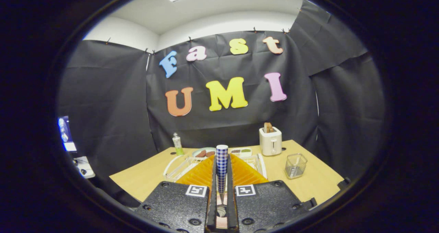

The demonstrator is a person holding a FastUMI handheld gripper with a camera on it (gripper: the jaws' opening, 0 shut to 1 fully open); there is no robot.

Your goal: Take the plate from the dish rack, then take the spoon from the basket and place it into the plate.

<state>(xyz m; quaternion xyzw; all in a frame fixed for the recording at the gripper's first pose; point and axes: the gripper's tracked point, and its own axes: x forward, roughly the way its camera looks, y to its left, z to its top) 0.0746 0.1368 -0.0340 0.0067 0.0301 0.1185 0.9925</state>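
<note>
My gripper (222,160) is shut on the spoon (222,174), both fingers pressing on its blue-and-white checked handle. The handle stands upright between the fingers, its end just above their tips. The spoon's bowl (222,211) hangs low in the slot between the finger bases, with a pale pink surface (221,223) right under it; whether that is the plate I cannot tell. The white wire dish rack (178,167) lies on the wooden table (144,178) just beyond the fingers, partly hidden by them. The clear basket (295,165) stands to the right of the fingers.
A white toaster (270,141) with toast in it stands at the back right. Behind the rack are a small bottle (177,143), a plate of food (204,153) and a small tray (241,151). Black cloth walls close the table behind and at both sides.
</note>
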